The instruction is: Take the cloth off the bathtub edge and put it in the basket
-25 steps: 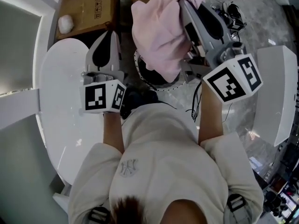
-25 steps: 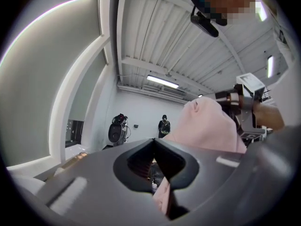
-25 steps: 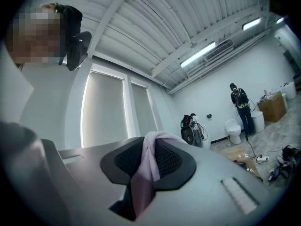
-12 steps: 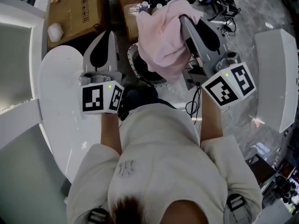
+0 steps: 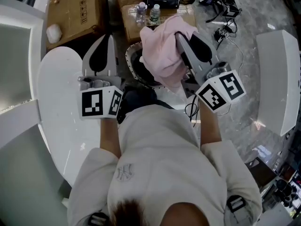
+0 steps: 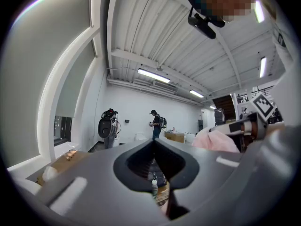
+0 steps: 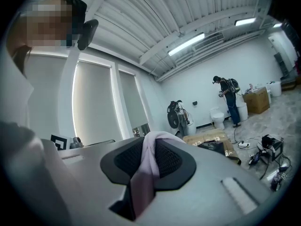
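Closest in, the left gripper [image 5: 107, 37] hangs by the right side of the white bathtub edge [image 5: 56, 93]. Its jaws are pressed together with nothing in them, so it's not doing any of the work here. Beside it, the right gripper [image 5: 181, 34] has its jaws clamped on a fold of the pink cloth [image 5: 162, 51]. The right gripper view shows the fabric pinched right between the pads.

So the first half looks done: the cloth is clear off the tub edge and not touching it. It's bunched up and hanging over the right side of the basket [image 5: 128, 60], covering that part of the rim, with the dark inside showing to its left. No telling whether the bottom of it touches the basket.

What's left, best guess: get it down inside and let go.

The cloth's long axis runs pretty much straight down from the pinch, loose end pointing at the basket. Further out are cardboard boxes [image 5: 75, 11] and two bottles [image 5: 148, 13].
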Demonstrator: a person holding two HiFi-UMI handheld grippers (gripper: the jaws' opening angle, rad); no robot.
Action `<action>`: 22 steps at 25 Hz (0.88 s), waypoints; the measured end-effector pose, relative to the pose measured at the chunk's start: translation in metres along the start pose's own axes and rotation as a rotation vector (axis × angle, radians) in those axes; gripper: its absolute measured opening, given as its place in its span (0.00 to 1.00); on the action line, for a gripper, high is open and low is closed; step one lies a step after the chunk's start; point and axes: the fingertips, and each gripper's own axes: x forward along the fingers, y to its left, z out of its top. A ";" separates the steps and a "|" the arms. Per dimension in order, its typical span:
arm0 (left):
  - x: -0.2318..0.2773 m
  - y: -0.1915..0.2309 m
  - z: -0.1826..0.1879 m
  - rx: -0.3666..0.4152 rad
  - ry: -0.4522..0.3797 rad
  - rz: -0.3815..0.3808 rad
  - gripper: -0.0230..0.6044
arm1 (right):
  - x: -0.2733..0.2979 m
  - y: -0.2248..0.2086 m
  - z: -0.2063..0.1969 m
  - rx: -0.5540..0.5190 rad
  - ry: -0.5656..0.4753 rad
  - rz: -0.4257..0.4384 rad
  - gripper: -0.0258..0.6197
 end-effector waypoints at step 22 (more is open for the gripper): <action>0.034 0.000 -0.028 -0.025 0.075 -0.115 0.11 | 0.014 -0.026 -0.056 0.078 0.065 -0.078 0.14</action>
